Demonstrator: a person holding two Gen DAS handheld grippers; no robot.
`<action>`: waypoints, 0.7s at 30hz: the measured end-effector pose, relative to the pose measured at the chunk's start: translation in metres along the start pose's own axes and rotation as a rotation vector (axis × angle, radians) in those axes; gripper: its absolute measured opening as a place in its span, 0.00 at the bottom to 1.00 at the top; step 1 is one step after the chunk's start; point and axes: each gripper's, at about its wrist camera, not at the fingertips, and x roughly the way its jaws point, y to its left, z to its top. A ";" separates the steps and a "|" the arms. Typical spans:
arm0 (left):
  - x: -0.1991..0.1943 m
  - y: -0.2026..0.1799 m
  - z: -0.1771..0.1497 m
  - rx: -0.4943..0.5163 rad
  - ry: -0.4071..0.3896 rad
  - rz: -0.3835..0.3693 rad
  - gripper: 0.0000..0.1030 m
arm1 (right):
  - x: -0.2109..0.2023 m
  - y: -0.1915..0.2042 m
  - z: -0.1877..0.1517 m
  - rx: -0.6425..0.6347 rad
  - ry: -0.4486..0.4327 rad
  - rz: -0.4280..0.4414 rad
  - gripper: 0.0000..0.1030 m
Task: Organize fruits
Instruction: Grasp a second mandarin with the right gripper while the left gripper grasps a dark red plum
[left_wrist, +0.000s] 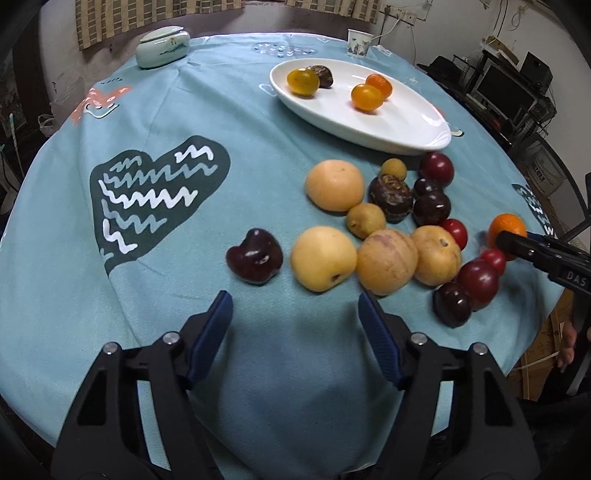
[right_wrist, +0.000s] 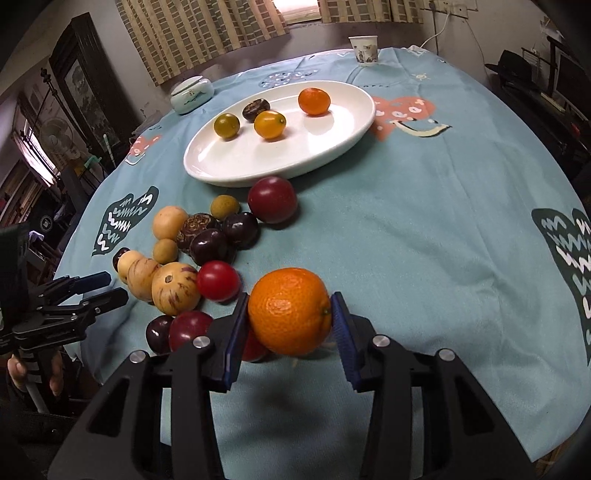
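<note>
Right gripper (right_wrist: 290, 314) is clamped on the round orange mandarin (right_wrist: 290, 311), blue pads on opposite sides across its widest part so it won't roll out. It sits just nearer than the white oval ceramic plate (right_wrist: 332, 140), beside the loose fruit pile (right_wrist: 207, 258) on the teal-clothed worktop (right_wrist: 424, 240); plate already holds four small fruits, likely its destination. Left gripper (left_wrist: 295, 317) is parted and empty, near side of the plate, clear of the pile

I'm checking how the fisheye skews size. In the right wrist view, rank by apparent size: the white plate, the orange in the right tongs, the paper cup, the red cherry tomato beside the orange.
1. White plate
2. Orange, though it sits nearest the camera, so it looks inflated
3. Red cherry tomato
4. Paper cup, though farthest away, so probably bigger than the tomato
</note>
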 end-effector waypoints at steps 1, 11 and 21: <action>0.001 0.001 0.000 -0.004 -0.001 0.005 0.67 | -0.001 0.000 -0.001 0.001 0.000 0.003 0.43; 0.013 0.040 0.011 -0.045 -0.029 0.041 0.65 | 0.003 0.004 0.001 0.002 0.014 -0.001 0.44; 0.022 0.033 0.030 -0.063 -0.104 -0.072 0.31 | 0.015 0.009 0.004 -0.007 0.049 -0.003 0.44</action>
